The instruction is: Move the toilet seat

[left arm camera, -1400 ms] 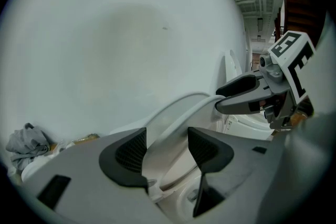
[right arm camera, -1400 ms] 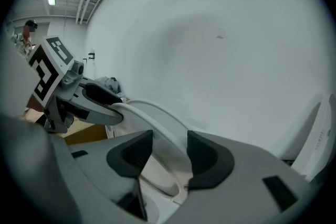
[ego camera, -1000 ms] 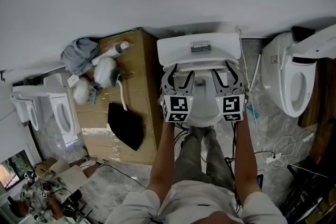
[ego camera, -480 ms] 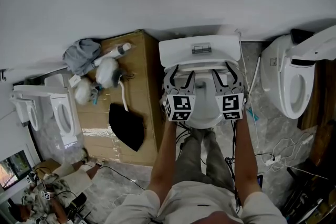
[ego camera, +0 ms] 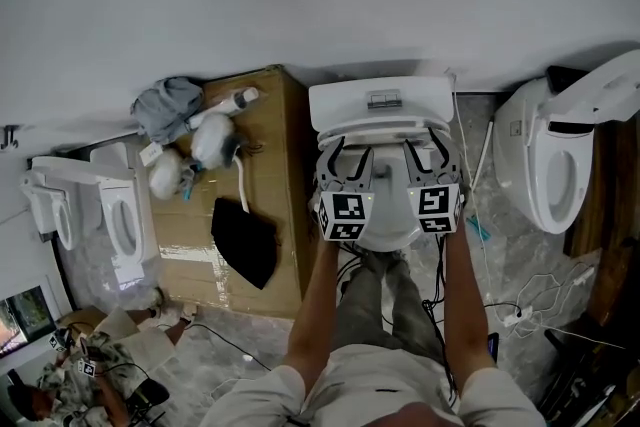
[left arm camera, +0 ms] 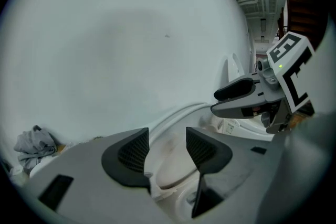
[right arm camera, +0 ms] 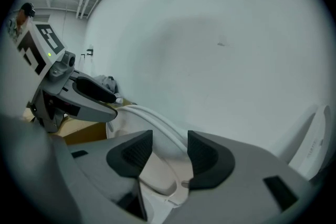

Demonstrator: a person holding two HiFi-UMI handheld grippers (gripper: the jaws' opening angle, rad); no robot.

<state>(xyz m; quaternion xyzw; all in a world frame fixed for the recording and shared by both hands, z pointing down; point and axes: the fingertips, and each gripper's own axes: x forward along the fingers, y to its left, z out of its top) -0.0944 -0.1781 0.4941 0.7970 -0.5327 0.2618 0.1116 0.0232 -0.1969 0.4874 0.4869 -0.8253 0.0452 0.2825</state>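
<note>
A white toilet (ego camera: pixel 383 103) stands against the wall, straight ahead of me. Both grippers reach over its bowl, side by side. My left gripper (ego camera: pixel 346 161) has the white toilet seat (left arm camera: pixel 167 178) between its pads; its jaws have just been closing and now press on the seat. My right gripper (ego camera: pixel 430 156) is shut on the seat (right arm camera: pixel 157 173) at the other side. A curved white rim (right arm camera: pixel 152 122) arcs away in front of the jaws. Each gripper view shows the other gripper alongside: the right gripper (left arm camera: pixel 247 97) and the left gripper (right arm camera: pixel 79 93).
A brown cardboard box (ego camera: pixel 270 145) stands left of the toilet, with a black cloth (ego camera: pixel 243 240), white bags and a grey rag (ego camera: pixel 170 105) on it. A second toilet (ego camera: pixel 555 165) stands at the right, another (ego camera: pixel 110 215) at the far left. Cables (ego camera: pixel 520 300) lie on the floor.
The head view has drifted a little, so the toilet sits slightly lower in the picture. Both grippers have stayed over the bowl, beside each other, just in front of the tank.
</note>
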